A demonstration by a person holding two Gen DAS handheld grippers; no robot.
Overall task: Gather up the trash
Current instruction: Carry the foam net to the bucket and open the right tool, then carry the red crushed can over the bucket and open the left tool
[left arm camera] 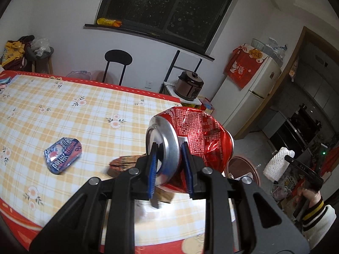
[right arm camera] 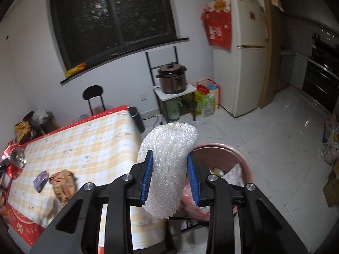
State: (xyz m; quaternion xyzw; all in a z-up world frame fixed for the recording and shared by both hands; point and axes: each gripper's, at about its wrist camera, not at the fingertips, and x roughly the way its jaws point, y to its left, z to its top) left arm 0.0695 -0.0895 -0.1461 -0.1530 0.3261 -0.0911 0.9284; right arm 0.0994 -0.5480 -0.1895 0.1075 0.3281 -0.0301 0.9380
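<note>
Blue-padded fingers (left arm camera: 153,165) of the left gripper (left arm camera: 169,167) clamp the silver end of a crushed red can (left arm camera: 190,139), holding it lifted over the near corner of the table (left arm camera: 63,105) with its yellow checked floral cloth. On that cloth lie a flattened blue wrapper (left arm camera: 62,155) and, partly hidden behind the gripper, a crumpled brown packet (left arm camera: 122,163). To the right, the right gripper (right arm camera: 170,174) pinches a roll of white foam netting (right arm camera: 167,165) between its pads, just beyond the table's edge, above and beside a round reddish-brown trash bin (right arm camera: 237,154) on the pale tiled floor, already holding some rubbish. Behind stand a cream fridge (right arm camera: 247,59) and a brown pressure cooker (right arm camera: 172,78) on a small white stand.
</note>
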